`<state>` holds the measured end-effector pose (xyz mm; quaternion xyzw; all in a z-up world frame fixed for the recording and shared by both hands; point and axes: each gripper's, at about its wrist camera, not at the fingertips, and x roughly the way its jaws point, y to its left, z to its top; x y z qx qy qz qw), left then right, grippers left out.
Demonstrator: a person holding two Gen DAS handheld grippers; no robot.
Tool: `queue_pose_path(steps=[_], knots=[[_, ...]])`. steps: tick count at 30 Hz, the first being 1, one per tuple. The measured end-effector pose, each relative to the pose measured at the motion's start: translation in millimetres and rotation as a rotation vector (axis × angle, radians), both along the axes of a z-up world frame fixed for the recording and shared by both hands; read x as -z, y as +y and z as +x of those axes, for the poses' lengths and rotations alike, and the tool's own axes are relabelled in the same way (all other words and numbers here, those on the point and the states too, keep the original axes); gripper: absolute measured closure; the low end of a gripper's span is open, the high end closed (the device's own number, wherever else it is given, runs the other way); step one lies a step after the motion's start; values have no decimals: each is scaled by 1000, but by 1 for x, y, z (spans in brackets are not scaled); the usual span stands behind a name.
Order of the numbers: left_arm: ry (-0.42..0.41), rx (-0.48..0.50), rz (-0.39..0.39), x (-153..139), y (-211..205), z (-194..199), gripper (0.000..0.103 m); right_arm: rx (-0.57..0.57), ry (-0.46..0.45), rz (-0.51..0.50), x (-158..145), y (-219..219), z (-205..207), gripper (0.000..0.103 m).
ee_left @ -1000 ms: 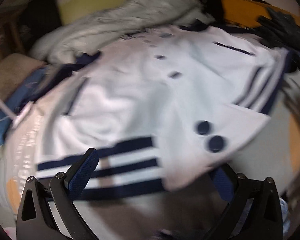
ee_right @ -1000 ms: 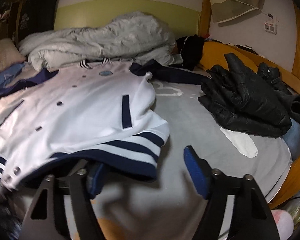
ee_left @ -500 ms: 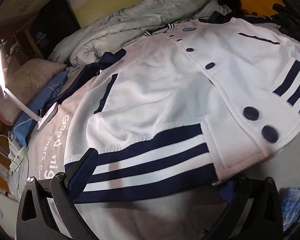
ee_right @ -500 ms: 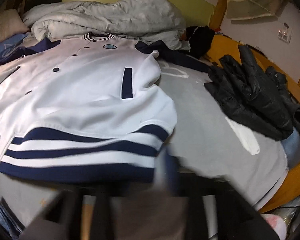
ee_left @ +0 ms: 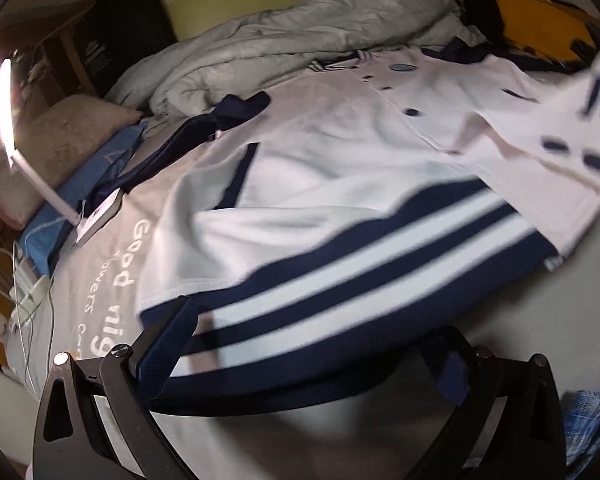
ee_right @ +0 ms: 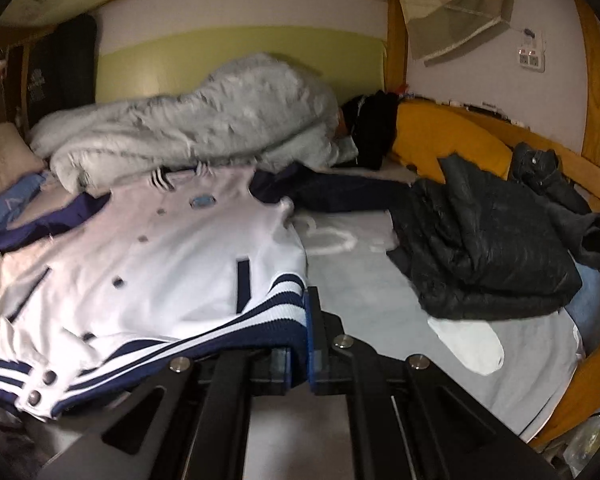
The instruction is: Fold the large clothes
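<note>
The white jacket (ee_right: 148, 280) lies spread on the bed (ee_right: 380, 304). The right claw (ee_right: 300, 344) pinches its striped hem corner; the left claw (ee_left: 312, 344) gapes wide around the hem, not gripping.

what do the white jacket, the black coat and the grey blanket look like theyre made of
White jacket: probably a matte cotton-type knit, with a ribbed navy-striped hem and snap-like buttons. Black coat: likely shiny nylon or polyester shell, puffy and quilted-looking, catching highlights. Grey blanket: seems plush fleece or faux fur, its surface fuzzy and tufted.
</note>
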<state>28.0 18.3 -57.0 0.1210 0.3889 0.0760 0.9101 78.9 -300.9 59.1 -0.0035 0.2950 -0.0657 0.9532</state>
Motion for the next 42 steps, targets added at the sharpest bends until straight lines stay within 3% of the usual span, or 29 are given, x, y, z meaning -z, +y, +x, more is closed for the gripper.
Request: queue_pose_path(steps=[6,8,10,14,17,19,21,23,25,26,28,31,36,42], knots=[[36,-10,-143,-6,28,-8,0,15,54,55,18,-22,2,99],[78,34,-279,-5,37,-10,0,7,38,61,13,-22,2,99],[72,44,-354,-11,46,-14,0,-13,25,23,9,-15,2,99],[37,-18,-272,-20,54,-26,0,-18,21,-33,13,-4,-1,99],[54,-208,-108,-8,68,-24,0,-14,31,-21,15,-8,0,99],[49,-297,-68,-4,82,-20,1,-13,44,-10,16,-12,1,99],[47,-342,-154,-7,98,-18,13,-10,69,-9,21,-13,1,98],[-22,-323,-225,-22,101,-24,41,-4,87,-26,28,-13,1,98],[-101,-331,-181,-42,99,-28,58,9,87,-47,30,-14,-1,98],[-144,-345,-160,-53,101,-30,59,20,89,-40,29,-17,-2,98],[-182,-339,-252,-69,115,-30,59,19,95,-8,26,-25,1,98],[-135,-349,-389,-82,140,-3,59,4,100,-5,20,-26,12,98],[-114,-347,-301,-93,142,62,59,-23,67,-73,3,-19,42,99],[-52,-298,-265,-71,153,136,59,-42,162,-20,22,-27,106,98]])
